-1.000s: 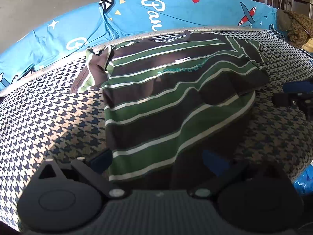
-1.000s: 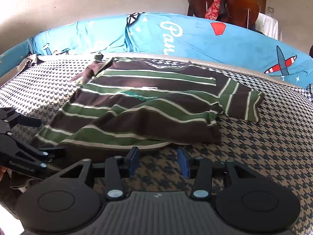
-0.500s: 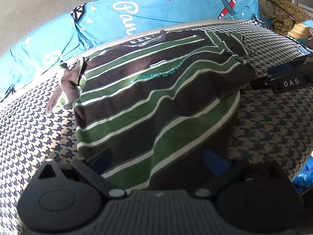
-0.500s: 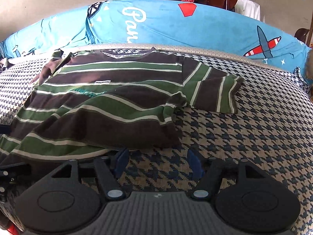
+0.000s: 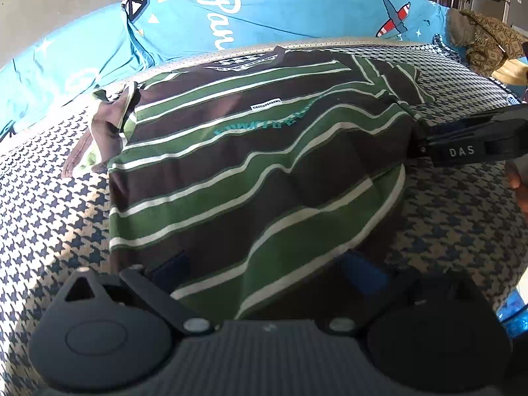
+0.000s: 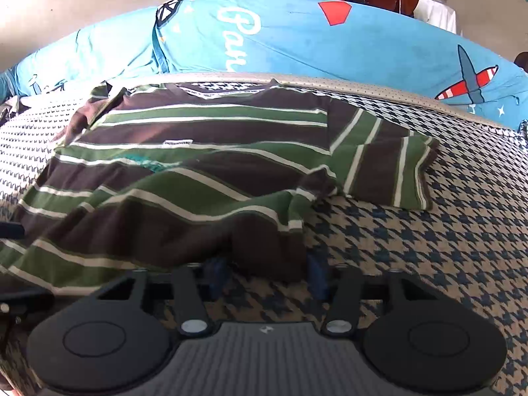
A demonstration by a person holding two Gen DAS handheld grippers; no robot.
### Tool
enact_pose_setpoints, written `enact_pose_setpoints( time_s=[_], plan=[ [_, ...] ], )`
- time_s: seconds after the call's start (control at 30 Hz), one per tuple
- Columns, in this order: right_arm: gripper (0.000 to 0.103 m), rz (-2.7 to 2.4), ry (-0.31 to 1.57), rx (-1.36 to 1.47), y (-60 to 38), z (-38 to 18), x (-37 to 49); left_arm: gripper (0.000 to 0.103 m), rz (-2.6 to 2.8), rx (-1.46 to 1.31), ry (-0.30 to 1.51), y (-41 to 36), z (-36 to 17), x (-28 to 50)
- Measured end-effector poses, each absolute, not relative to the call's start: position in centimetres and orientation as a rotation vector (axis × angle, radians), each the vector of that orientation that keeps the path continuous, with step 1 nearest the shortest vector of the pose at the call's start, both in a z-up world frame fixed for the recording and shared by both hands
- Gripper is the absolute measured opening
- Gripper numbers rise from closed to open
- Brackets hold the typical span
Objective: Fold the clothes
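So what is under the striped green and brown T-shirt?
The green-and-brown striped T-shirt lies on the blue-and-beige houndstooth mattress cover. Anything directly beneath the cloth is hidden; its near hem drapes over the left gripper.

"DAS" stands on the right tongs; "Pan" on the blue sheet.

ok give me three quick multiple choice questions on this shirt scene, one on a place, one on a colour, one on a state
1. Where does the striped shirt lie?
A. on a houndstooth cover
B. on a wooden floor
C. in a basket

2. The shirt's stripes are brown, white and:
A. red
B. green
C. yellow

3. How is the right hand-held gripper?
A. shut on a towel
B. raised high above the surface
C. open, at the shirt's near edge

Answers: 1 A, the houndstooth cover spreads under it. 2 B, broad green bands cross it. 3 C, its fingers stand apart around the brown hem.
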State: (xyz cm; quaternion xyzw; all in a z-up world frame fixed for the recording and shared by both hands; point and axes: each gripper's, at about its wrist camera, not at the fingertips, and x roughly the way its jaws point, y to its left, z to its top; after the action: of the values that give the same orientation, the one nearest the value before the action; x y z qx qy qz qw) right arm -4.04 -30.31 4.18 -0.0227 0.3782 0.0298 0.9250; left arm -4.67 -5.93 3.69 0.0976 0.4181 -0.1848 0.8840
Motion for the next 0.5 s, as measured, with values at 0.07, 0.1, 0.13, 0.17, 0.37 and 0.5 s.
enact_pose_setpoints(
  time_s=[0.07, 0.1, 0.13, 0.17, 0.37, 0.5],
  plan=[
    [0.018, 0.057, 0.762, -0.032, -30.1, 4.7, -3.8, 0.103, -0.406, 0.202, 0.849, -6.1, 3.9, -5.0],
    [0.018, 0.051, 0.750, -0.024, -29.9, 5.0, -3.7, 0.103, -0.417, 0.202, 0.839, -6.2, 4.0, -5.2],
    [0.017, 0.044, 0.732, -0.010, -29.8, 5.4, -3.6, 0.103, -0.427, 0.207, 0.831, -6.3, 4.1, -5.3],
    [0.017, 0.039, 0.717, 0.016, -29.8, 5.8, -3.4, 0.103, -0.438, 0.212, 0.825, -6.6, 4.1, -5.5],
    [0.017, 0.038, 0.650, 0.144, -29.1, 7.6, -1.4, 0.103, -0.421, 0.229, 0.835, -7.1, 3.5, -5.4],
    [0.017, 0.038, 0.644, 0.194, -27.8, 7.7, 0.4, 0.103, -0.355, 0.178, 0.856, -5.9, 3.2, -4.5]
  ],
)
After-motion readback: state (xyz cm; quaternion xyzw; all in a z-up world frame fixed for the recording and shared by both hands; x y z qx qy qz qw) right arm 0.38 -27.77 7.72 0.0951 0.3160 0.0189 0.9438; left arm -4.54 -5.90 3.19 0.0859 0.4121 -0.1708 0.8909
